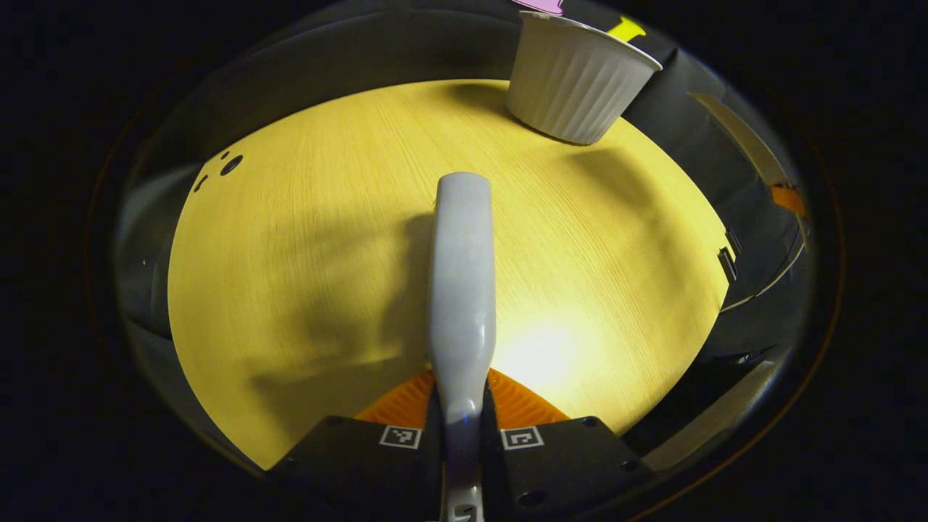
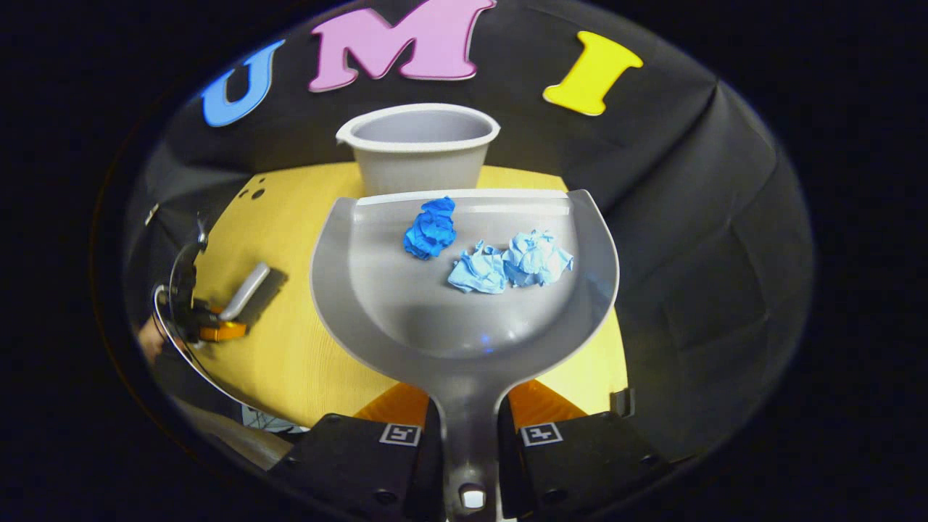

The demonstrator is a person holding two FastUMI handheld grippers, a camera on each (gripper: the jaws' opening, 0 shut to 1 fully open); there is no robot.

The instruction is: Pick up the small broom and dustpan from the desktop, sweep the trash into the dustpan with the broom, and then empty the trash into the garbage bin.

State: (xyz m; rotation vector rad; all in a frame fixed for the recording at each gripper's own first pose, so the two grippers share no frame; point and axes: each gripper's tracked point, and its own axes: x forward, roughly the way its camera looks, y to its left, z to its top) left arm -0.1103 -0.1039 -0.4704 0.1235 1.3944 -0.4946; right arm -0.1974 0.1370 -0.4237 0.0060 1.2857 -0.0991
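Holding the dustpan [image 2: 464, 290] by its handle, the right gripper [image 2: 464, 433] is seen at the bottom centre of the right gripper view, both fingers pressed against the handle's sides. The pan is held above the yellow desktop [image 2: 290, 348], its front edge toward the top of the frame, just before the bin [image 2: 419, 148]. Three paper wads are carried in the pan: a dark blue wad [image 2: 431, 228] near the front edge, left of centre, and two pale blue wads [image 2: 507, 264] touching each other right of centre. The bin is stood upright on the desktop at upper centre, its open mouth visible. At the left edge of this view the left gripper [image 2: 210, 322] is seen farther off, with the broom [image 2: 246, 290] held over the desktop.

In the left gripper view, the left gripper [image 1: 461, 435] is closed on the broom's pale handle [image 1: 461, 290] at bottom centre, a finger pressed on each side. The handle is extended up the middle of the frame over the desktop [image 1: 290, 275]. The bristles cannot be made out. The bin [image 1: 576, 80] is placed at upper right, upright, with ribbed sides.
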